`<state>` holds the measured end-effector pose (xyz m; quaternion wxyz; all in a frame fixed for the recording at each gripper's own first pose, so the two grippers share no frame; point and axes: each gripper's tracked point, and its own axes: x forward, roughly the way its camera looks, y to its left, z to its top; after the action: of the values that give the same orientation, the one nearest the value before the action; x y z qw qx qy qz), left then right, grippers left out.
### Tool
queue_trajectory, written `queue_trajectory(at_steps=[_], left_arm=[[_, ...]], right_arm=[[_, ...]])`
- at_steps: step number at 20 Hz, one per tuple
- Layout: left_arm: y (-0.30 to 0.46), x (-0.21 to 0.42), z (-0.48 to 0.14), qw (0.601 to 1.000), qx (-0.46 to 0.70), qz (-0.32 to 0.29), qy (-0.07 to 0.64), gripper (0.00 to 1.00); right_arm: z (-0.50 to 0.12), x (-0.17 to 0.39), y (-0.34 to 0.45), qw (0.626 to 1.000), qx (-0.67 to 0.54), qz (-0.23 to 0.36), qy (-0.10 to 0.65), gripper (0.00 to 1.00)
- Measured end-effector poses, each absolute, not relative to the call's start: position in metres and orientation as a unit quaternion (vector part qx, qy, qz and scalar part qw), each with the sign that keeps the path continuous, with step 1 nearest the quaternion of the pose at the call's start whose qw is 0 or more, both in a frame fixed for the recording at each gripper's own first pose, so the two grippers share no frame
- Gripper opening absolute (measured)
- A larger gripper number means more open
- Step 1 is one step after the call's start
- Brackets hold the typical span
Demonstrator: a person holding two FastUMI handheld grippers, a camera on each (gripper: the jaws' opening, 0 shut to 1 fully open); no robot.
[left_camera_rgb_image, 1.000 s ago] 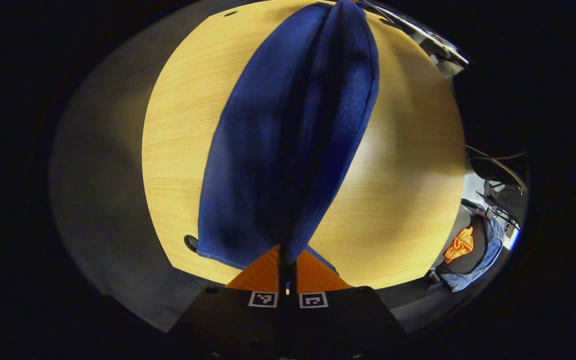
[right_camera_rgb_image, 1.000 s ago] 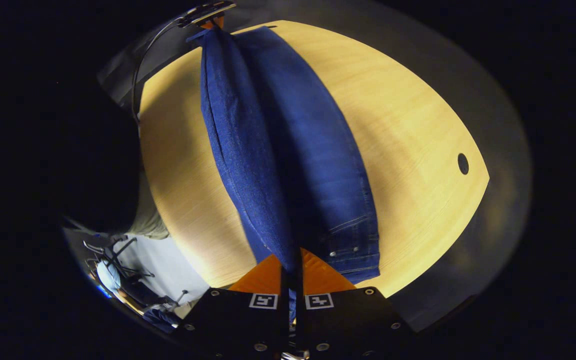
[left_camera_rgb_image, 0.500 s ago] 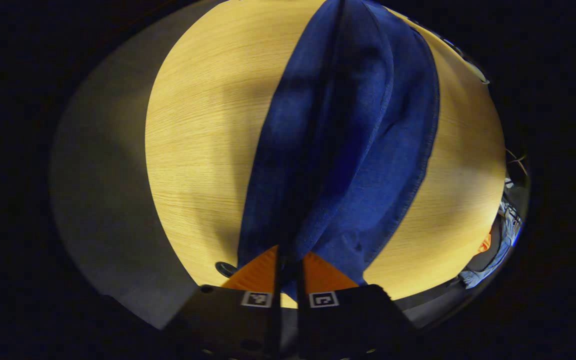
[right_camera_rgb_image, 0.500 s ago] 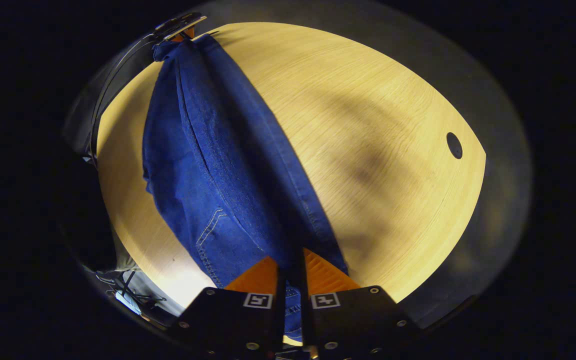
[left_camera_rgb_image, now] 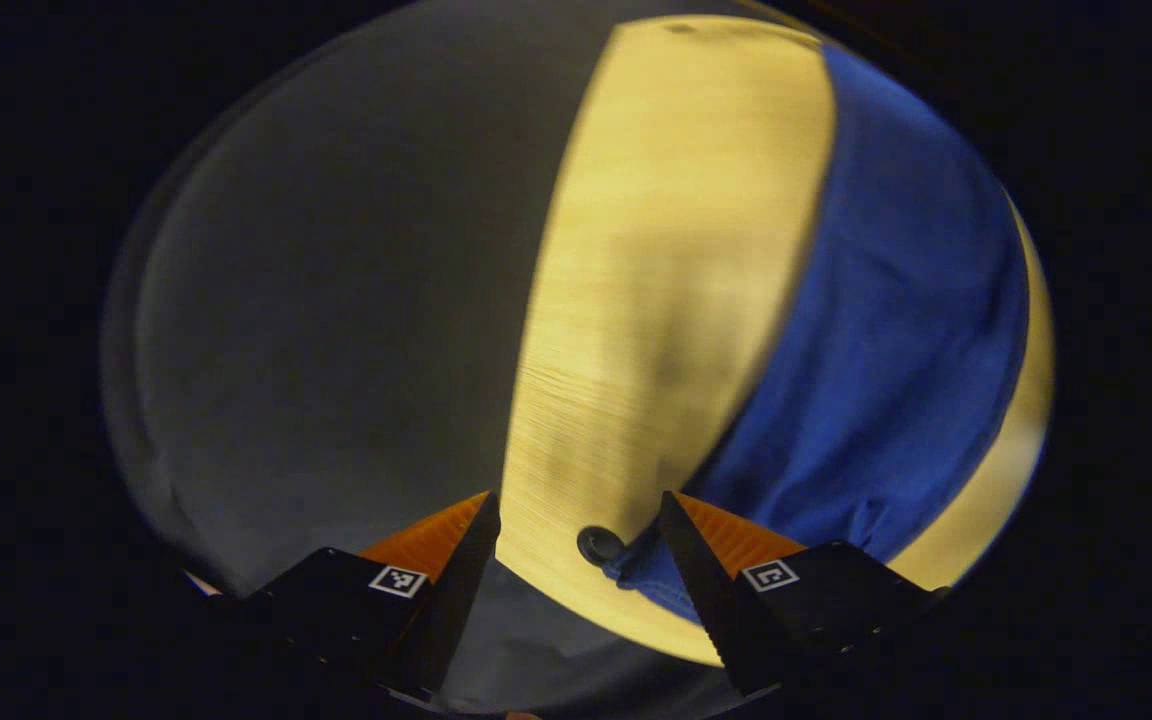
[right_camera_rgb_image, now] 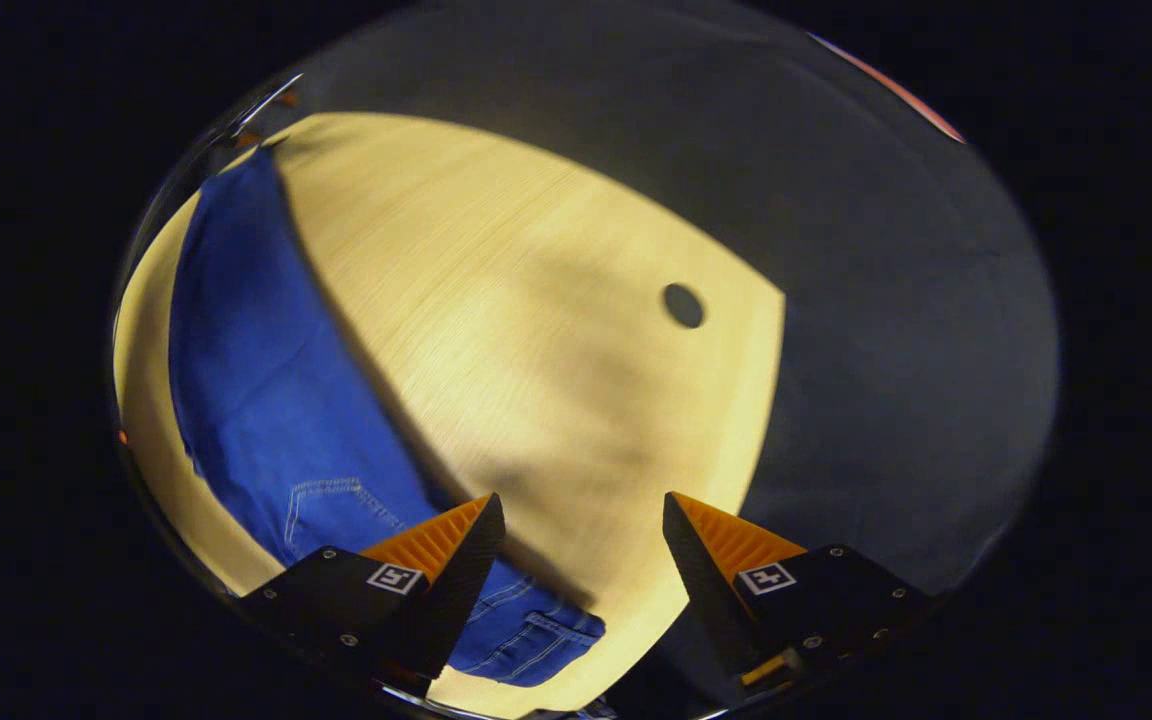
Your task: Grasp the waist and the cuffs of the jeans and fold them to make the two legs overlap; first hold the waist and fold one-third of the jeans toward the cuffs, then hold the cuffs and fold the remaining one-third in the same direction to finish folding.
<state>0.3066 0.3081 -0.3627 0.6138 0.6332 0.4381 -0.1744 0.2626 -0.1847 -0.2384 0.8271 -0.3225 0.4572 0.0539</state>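
Note:
The blue jeans [left_camera_rgb_image: 886,340] lie flat on the light wooden table [left_camera_rgb_image: 656,280], legs laid one over the other. In the left gripper view the cuff end [left_camera_rgb_image: 648,575] rests near the table's corner, just inside my left gripper [left_camera_rgb_image: 581,515], which is open and holds nothing. In the right gripper view the jeans [right_camera_rgb_image: 256,380] stretch along the left, with the waist and a back pocket [right_camera_rgb_image: 336,510] at the bottom left. My right gripper [right_camera_rgb_image: 584,515] is open above bare table [right_camera_rgb_image: 536,330], to the right of the waist.
A round cable hole [left_camera_rgb_image: 598,545] sits by the cuff end in the left gripper view, and another hole [right_camera_rgb_image: 683,305] shows in the right gripper view. Grey floor [left_camera_rgb_image: 336,300] lies beyond the table's edges.
Both grippers have opened and let go of the jeans, which now lie flat on the table. Each gripper has swung away to one side of the cloth.

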Motion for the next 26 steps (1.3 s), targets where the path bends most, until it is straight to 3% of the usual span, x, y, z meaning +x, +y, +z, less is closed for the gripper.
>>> queue_trajectory(at_steps=[5,10,14,18,22,26], left_arm=[[0.25,0.275,-0.304,0.778,0.513,-0.105,0.347,0.98],[0.194,0.24,-0.221,0.88,0.406,-0.036,0.243,0.98],[0.183,0.204,-0.178,0.91,0.377,-0.012,0.169,0.98],[0.17,0.173,-0.154,0.922,0.355,0.011,0.153,0.97],[0.157,0.137,-0.16,0.933,0.326,0.044,0.144,0.98],[0.151,0.125,-0.168,0.934,0.318,0.063,0.153,0.98]], right_arm=[[-0.152,0.249,-0.194,0.893,-0.295,-0.037,0.338,0.99],[-0.085,0.197,-0.196,0.939,-0.234,-0.086,0.238,0.98],[-0.085,0.159,-0.206,0.951,-0.203,-0.111,0.206,0.98],[-0.101,0.114,-0.198,0.969,-0.084,-0.117,0.201,0.98],[-0.161,0.09,-0.209,0.961,0.038,-0.15,0.23,0.98],[-0.224,0.093,-0.212,0.947,0.086,-0.17,0.26,0.98]])
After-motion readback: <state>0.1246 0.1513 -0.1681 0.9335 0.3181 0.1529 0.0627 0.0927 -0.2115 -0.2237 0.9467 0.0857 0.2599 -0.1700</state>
